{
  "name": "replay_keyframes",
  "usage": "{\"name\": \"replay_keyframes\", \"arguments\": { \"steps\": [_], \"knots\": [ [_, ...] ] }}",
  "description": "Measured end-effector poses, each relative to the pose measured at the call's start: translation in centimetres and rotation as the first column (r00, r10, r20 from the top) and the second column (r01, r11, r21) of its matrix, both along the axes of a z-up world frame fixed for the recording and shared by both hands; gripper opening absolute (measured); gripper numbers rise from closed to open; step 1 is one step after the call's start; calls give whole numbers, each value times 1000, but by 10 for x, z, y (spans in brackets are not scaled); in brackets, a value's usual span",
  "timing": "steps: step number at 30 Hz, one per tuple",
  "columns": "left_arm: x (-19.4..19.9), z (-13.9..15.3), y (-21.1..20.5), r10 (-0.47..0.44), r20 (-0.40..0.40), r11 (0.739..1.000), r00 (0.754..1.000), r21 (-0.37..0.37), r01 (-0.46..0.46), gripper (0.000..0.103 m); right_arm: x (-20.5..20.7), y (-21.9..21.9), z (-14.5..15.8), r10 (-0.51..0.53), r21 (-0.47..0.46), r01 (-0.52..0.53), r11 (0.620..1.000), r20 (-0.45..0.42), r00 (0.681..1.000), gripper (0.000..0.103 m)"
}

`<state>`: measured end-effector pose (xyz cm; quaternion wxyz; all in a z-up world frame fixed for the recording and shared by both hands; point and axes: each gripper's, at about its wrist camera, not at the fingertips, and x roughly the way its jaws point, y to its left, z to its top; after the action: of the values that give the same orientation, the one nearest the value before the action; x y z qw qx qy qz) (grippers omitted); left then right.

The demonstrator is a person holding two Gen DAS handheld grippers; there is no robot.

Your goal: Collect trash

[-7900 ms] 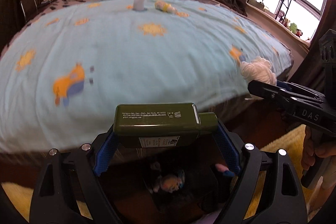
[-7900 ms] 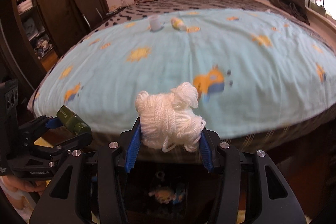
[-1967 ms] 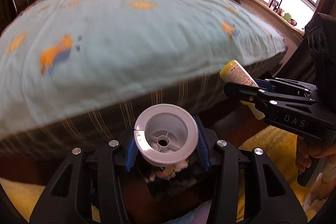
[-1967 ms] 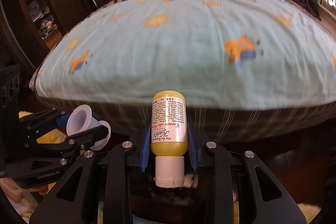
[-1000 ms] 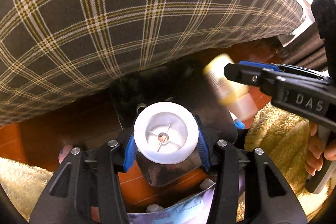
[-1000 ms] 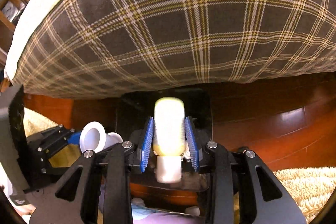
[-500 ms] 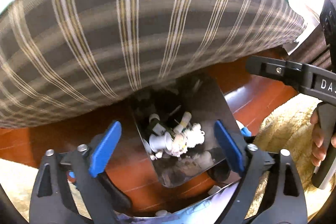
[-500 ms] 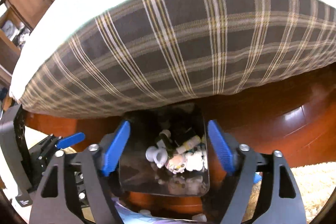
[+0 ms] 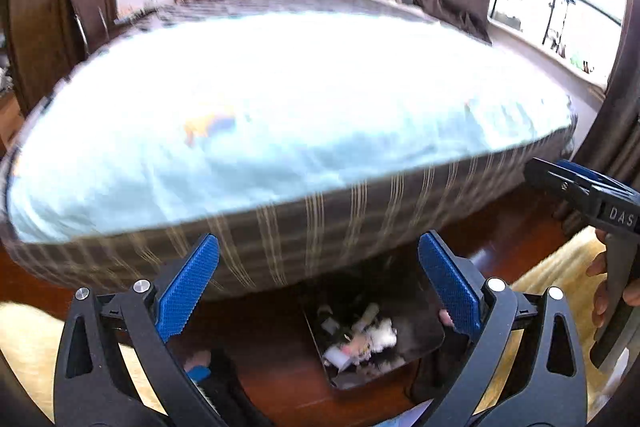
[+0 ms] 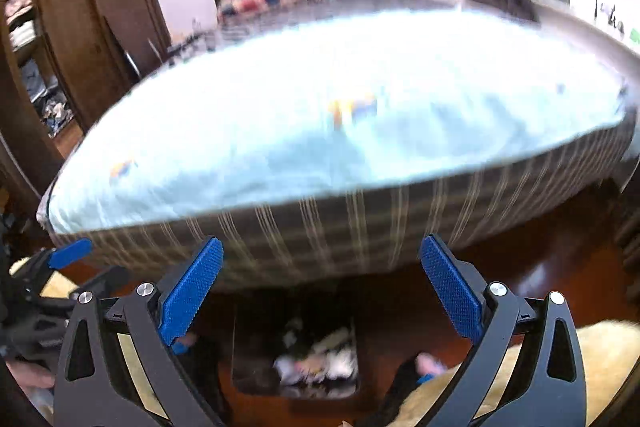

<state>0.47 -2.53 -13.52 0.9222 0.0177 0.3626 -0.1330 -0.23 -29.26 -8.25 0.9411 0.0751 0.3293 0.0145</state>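
Both the left gripper (image 9: 318,283) and the right gripper (image 10: 322,283) have their blue fingers (image 9: 188,289) spread wide and are opening, with nothing between them. The trash sits in the dark square bin (image 9: 424,311) on the red-brown wooden floor (image 10: 540,267) by the bed with the light blue blanket (image 9: 280,115). The bed top looks bare but blurry, so a small bit could be missed, and a low swing could bump the bin
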Motion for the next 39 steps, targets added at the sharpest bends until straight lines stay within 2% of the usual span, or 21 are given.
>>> {"name": "replay_keyframes", "arguments": {
  "steps": [4, 8, 18, 26, 39],
  "knots": [
    [-8, 34, 9, 31, 91, 999, 995, -11, -30, 95, -14, 8, 34, -51, -57, 58, 997, 114, 992, 100],
    [-20, 63, 17, 54, 177, 999, 983, -16, -52, 95, -27, 3, 54, -97, -29, 104, 994, 167, 981, 100],
    [-44, 106, 22, 81, 328, 997, 941, -27, -76, 95, -50, 13, 77, -132, -129, 176, 976, 297, 946, 100],
    [-52, 121, 26, 111, 351, 994, 930, -47, -101, 95, -58, 20, 90, -113, -133, 165, 977, 331, 937, 100],
    [-51, 122, 33, 127, 361, 992, 924, -60, -113, 95, -57, 26, 95, -102, -125, 154, 980, 348, 932, 100]
  ]
}}
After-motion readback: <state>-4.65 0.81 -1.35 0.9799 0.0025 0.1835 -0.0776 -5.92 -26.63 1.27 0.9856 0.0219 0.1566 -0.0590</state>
